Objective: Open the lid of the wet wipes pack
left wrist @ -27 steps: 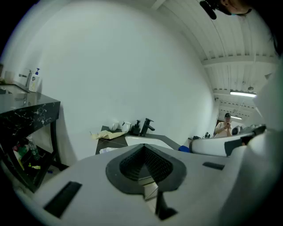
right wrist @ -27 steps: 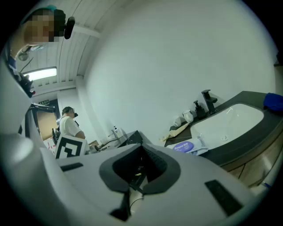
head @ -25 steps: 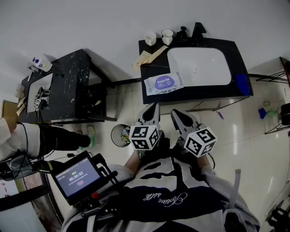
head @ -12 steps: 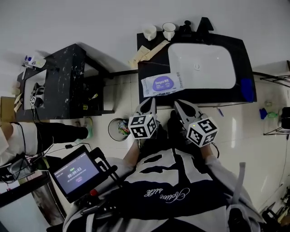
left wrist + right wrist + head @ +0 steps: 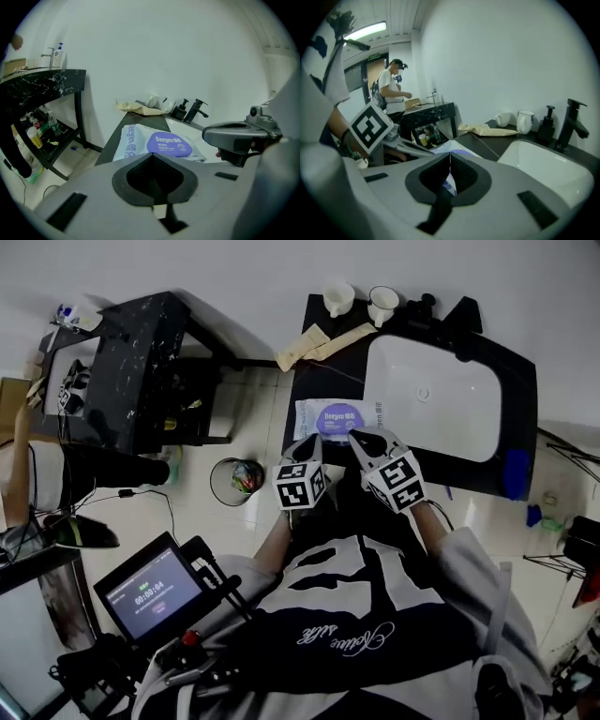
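Wet wipes pack [image 5: 309,418] is now within reach of the left tongs [image 5: 313,440] and right tongs [image 5: 362,436], both pressed together and empty, with the lid [image 5: 339,418] unopened.

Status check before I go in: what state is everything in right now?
wet wipes pack: lying flat on the counter
lid: closed
left gripper: shut, empty
right gripper: shut, empty
two cups: upright
bin: holds rubbish

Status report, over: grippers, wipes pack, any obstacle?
Left gripper shut, empty; right gripper same. Wet wipes pack flat on counter, lid closed. Nothing blocks it.
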A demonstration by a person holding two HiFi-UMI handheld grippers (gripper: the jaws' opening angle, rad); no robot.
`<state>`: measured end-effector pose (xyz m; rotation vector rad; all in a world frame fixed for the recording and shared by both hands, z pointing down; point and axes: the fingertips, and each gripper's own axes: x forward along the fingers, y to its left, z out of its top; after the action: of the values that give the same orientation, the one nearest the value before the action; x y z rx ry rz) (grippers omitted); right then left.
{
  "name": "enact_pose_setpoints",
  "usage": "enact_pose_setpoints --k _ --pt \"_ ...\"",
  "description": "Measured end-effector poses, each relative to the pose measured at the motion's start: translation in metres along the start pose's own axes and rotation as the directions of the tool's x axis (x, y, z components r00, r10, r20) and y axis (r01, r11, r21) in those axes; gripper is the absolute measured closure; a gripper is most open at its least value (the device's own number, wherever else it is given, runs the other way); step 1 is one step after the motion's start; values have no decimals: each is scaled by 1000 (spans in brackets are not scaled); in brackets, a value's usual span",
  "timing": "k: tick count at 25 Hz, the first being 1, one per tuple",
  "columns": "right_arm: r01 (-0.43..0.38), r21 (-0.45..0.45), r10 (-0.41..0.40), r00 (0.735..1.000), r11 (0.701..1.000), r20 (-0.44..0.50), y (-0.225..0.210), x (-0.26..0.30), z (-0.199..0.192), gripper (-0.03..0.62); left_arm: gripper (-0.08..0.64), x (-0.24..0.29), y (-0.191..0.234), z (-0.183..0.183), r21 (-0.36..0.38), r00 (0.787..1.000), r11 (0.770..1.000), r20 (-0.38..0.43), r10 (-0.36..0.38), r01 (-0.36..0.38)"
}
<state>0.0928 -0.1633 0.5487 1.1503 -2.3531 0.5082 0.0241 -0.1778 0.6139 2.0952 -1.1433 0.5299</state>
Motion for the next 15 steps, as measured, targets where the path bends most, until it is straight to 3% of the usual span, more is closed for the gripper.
enact_pose_setpoints --k 4,7,9,12,15 --pt "-128 -151 107 985 980 -136 6 29 -21 535 561 6 3 -6 -26 999 999 -14 34 -35" --pt "-171 -274 117 972 946 -206 7 42 -27 531 561 10 4 -8 -15 999 999 -25 48 -48" --pt "-197 -354 114 963 914 -243 8 48 -29 531 561 12 5 -9 -19 998 998 -30 55 -56" --pt "-253 -477 116 948 841 -298 12 55 -34 531 561 14 7 -10 -31 997 997 -41 67 -68" --pt "-286 -547 115 939 787 -325 17 56 -36 532 561 15 9 -11 -30 996 997 -61 64 -66"
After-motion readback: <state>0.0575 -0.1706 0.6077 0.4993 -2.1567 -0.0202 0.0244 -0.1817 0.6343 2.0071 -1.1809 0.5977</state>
